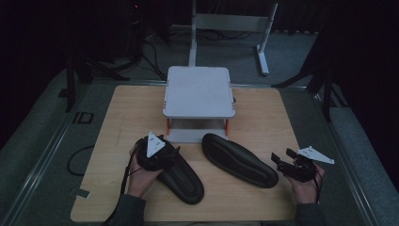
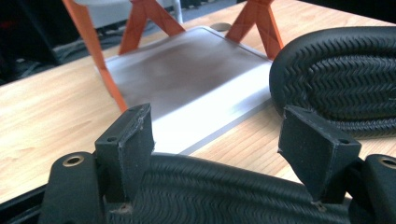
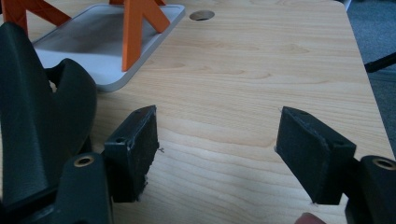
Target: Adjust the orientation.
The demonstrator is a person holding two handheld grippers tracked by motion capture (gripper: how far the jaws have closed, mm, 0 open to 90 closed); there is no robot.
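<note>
Slipper (image 2: 224,191), sole up, lies just under the left gripper (image 2: 217,140), whose fingers (image 2: 133,137) stand wide apart over its ribbed edge, not pressing. Rubbery and light, it will likely bend; pinching across the narrow waist seems safest. Right gripper (image 3: 217,144) is open over bare surface (image 3: 261,70), beside the second slipper (image 1: 239,160), near the grey stand (image 1: 198,92).

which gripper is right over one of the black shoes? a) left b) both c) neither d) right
a: the left gripper hangs with open jaws over the near black shoe, while the right gripper stands open above bare table, beside the other shoe.
</note>
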